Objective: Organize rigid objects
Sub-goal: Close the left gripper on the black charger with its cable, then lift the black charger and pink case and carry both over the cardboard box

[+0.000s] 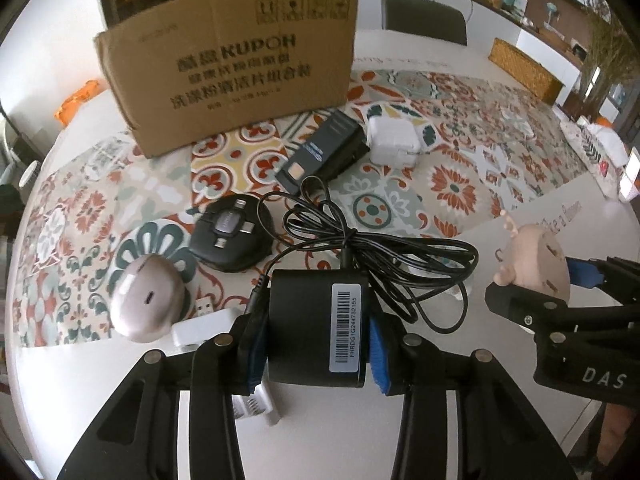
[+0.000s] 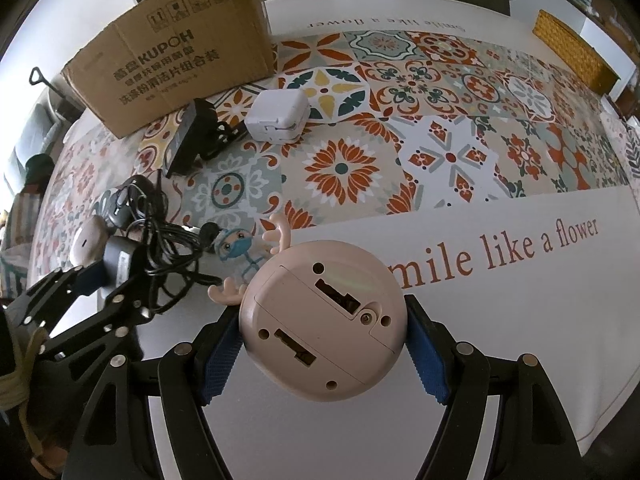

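Note:
My left gripper (image 1: 316,344) is shut on a black power adapter (image 1: 304,312) with a barcode label, its blue pads pressing both sides. The adapter's black cable (image 1: 400,256) trails in loose loops over the patterned tablecloth. In the right wrist view my right gripper (image 2: 324,344) is shut on a round pink antlered gadget (image 2: 320,320), underside facing the camera. That gadget (image 1: 536,256) shows at the right of the left wrist view. The cardboard box (image 1: 228,68) stands at the back left.
On the cloth lie a round black cable hub (image 1: 232,236), a pinkish oval case (image 1: 146,296), a white USB plug (image 1: 200,328), a black device (image 1: 324,148), a white charger (image 1: 394,136) and a small masked figurine (image 2: 240,248). A wicker basket (image 2: 572,52) sits far right.

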`<state>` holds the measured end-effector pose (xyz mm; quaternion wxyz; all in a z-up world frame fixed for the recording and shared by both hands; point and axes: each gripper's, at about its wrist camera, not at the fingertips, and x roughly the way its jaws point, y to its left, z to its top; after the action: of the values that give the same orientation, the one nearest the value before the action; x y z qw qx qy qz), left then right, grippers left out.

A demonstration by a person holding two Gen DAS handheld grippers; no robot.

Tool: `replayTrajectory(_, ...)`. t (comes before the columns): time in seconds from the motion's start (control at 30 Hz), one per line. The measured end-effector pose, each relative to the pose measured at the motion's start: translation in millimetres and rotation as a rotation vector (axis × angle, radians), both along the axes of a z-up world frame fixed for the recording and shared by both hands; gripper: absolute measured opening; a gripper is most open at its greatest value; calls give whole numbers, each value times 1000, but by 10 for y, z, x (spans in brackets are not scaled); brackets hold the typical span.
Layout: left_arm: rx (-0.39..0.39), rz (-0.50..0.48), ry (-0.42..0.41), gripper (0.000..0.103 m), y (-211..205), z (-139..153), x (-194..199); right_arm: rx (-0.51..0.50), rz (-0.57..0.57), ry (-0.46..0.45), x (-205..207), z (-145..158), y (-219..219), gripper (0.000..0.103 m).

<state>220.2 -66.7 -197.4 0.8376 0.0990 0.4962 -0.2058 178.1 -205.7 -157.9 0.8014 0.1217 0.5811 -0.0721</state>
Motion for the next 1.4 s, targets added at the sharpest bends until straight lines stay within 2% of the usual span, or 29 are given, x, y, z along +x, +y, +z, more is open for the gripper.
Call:
replayTrajectory(0.37,-50,83,-88,41,160,477,-90,-27,39,-117,-11,398,107,75)
replayTrajectory(0.77,-111,178,-215,41,424,1111,-171,-50,104,-297,3,1052,294,75)
replayTrajectory(0.97,-115,206,-280,41,502,1365,-186,-50,124,-378,40,1327,334,75)
replayTrajectory(1.4,-130,251,-366,41,574,1721,-83,-37,161,-489,163,1715,361,75)
